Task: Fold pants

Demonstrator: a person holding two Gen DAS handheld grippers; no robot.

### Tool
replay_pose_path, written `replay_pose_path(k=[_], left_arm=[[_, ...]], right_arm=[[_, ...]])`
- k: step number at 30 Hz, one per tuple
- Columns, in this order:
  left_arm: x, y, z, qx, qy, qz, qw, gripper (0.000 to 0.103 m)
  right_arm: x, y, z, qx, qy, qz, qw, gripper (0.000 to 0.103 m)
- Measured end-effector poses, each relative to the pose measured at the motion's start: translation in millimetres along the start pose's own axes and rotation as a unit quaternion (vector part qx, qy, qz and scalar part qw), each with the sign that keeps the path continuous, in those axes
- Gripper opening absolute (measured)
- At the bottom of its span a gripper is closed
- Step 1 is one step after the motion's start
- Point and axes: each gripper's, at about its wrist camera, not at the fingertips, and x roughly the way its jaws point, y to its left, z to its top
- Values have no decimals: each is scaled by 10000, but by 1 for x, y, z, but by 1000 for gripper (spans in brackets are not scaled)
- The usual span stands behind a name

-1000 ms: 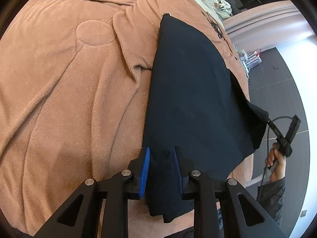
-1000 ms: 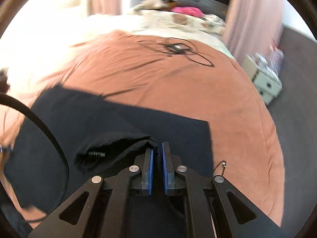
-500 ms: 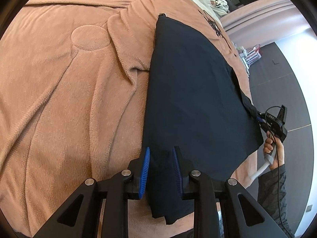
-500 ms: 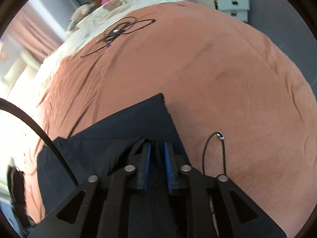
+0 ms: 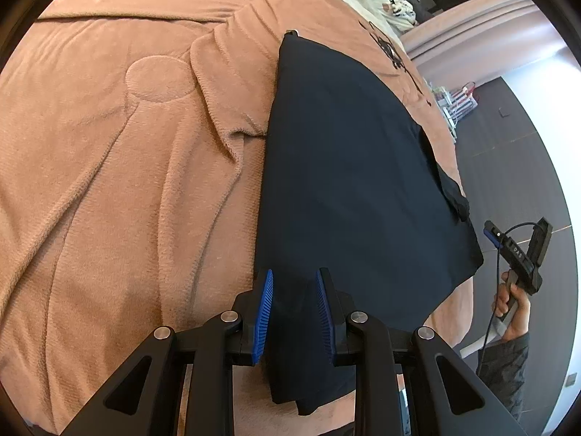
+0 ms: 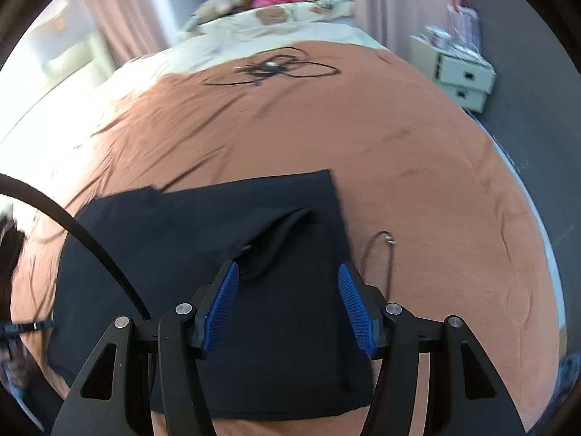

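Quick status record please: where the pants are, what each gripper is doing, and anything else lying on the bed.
pants: black pants folded flat on the brown blanket, one small flap raised near the right gripper
left gripper: left gripper with jaws partly closed around the pants' near edge, fabric between the pads
right gripper: right gripper with jaws wide open above the pants, holding nothing
other items: tangled black cable farther up the blanket; thin wire loop beside the pants

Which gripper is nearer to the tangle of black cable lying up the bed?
Right. The right gripper faces the cable tangle across bare blanket; the left gripper sits at the pants' opposite end.
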Motion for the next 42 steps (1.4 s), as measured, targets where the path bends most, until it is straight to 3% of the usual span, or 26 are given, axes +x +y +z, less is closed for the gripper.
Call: replay_pose_path(k=[6,12,14,16,27,35,42], left_arm=[[-5,-1,1,57,-34,-17,10000,26],[-7,-1,4,132,-59,12,9999,26],[-7,-3,3,129,-73,35,9999,26],[-6,-2,5,104,-88,51,9999,26],[-7,-5,7,113,-125,54,9998,26],[-5,-6,12,140,-101,102,9998,26],[-6,-8,14,166,-118,89,9998,26]], right_arm=[[18,23,-7,-478,146,104,9987,55],[44,31,0,-764,375,-10,9964,33],[54,34,4,-819,503,-136,9953,11],[55,31,10,-678,485,-17,9965,1],[48,21,61,-441,34,-216,9988,0],[67,0,99,288,-129,-474,9984,0],[72,-9,84,418,14,-331,9986,1]])
